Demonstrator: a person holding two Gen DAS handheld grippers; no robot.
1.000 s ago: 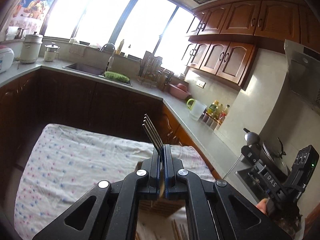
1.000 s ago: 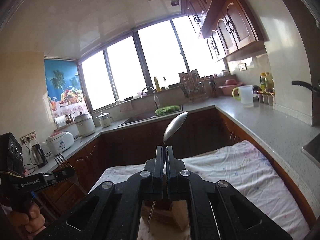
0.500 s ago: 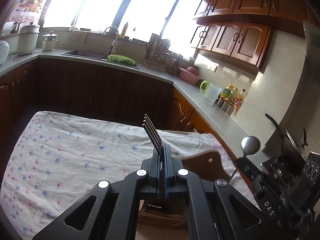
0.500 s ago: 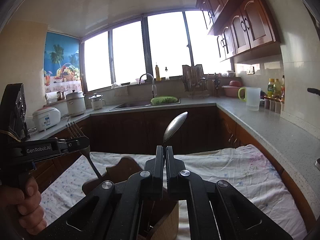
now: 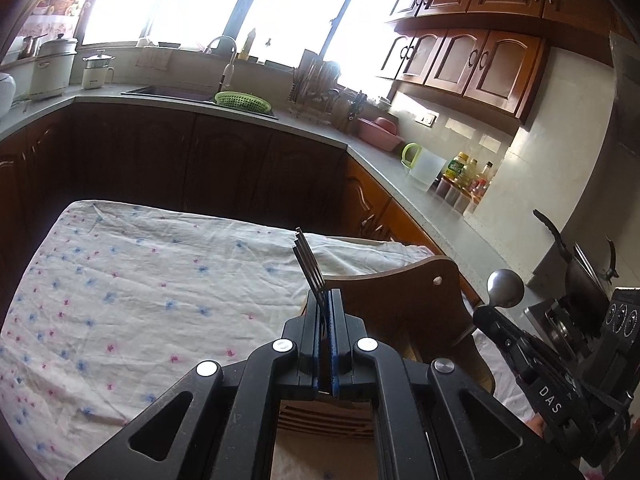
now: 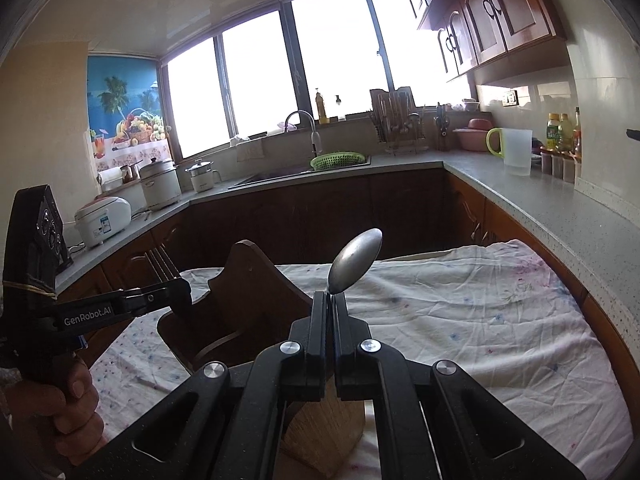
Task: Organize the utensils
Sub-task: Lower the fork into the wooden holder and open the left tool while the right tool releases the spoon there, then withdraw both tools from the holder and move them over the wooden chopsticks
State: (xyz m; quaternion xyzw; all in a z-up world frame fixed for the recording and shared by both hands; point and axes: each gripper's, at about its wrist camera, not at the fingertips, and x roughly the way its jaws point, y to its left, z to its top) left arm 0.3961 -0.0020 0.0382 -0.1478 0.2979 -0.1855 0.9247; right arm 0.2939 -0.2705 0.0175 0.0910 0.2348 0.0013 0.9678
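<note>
My left gripper (image 5: 327,300) is shut on a metal fork (image 5: 308,264), tines pointing up and away. My right gripper (image 6: 330,300) is shut on a metal spoon (image 6: 355,259), bowl upward. Both hang over a wooden utensil holder (image 5: 400,300) with a tall curved back panel, standing on a floral tablecloth (image 5: 140,280). In the right wrist view the holder (image 6: 248,300) sits just left of my right gripper, with the left gripper (image 6: 176,292) and its fork (image 6: 162,260) beside the holder's left edge. In the left wrist view the right gripper (image 5: 486,314) and spoon (image 5: 505,283) are at the holder's right.
The table is ringed by a grey kitchen counter (image 6: 560,208) with dark cabinets. On it are a sink with a green basket (image 6: 338,160), a dish rack (image 6: 396,128), a pitcher (image 6: 516,152), bottles (image 5: 468,176) and rice cookers (image 6: 104,224). A stove with a pan (image 5: 576,272) lies at right.
Both grippers have tilted and moved down toward the table. The wooden holder has come into full view, and the fork and spoon now hang closer to it.
</note>
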